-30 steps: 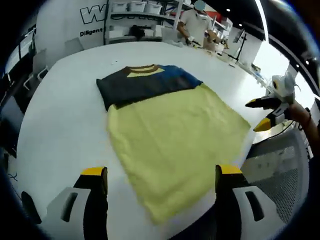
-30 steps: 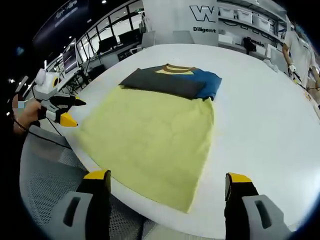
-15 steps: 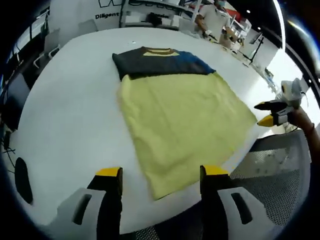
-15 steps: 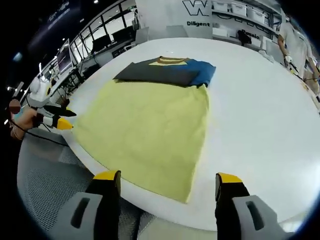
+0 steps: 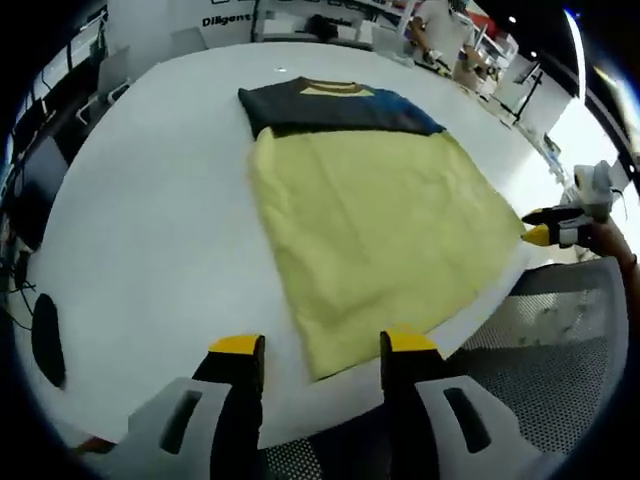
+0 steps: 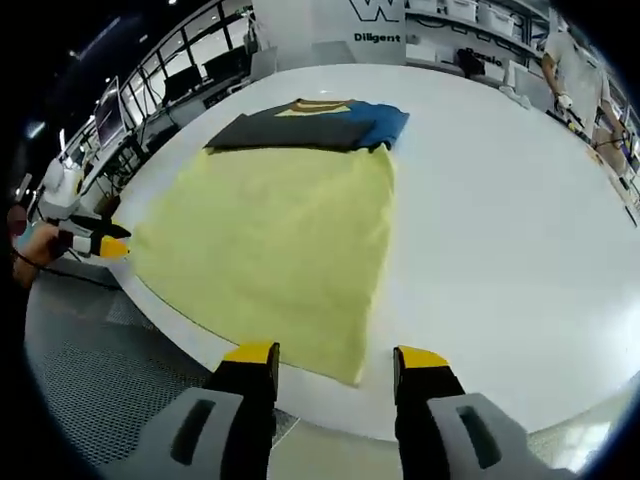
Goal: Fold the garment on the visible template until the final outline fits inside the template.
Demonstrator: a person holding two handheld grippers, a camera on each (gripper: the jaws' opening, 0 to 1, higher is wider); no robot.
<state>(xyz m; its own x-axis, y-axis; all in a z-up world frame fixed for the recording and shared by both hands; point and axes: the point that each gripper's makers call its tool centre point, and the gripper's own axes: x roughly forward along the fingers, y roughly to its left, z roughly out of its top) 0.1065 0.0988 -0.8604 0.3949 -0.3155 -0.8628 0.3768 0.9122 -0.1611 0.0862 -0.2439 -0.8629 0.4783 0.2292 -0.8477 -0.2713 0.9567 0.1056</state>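
white table (image 5: 150, 220) carries a flat yellow garment (image 5: 380, 230), its near hem at the edge.

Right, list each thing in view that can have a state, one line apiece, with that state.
garment: lying flat on the table, sleeves folded in across the dark top, yellow body unfolded, bottom hem at the near table edge.
left hand-held gripper: jaws open, holding nothing, at the near hem corner.
right hand-held gripper: jaws open, holding nothing, at the other hem corner.
table: white, bearing the garment.
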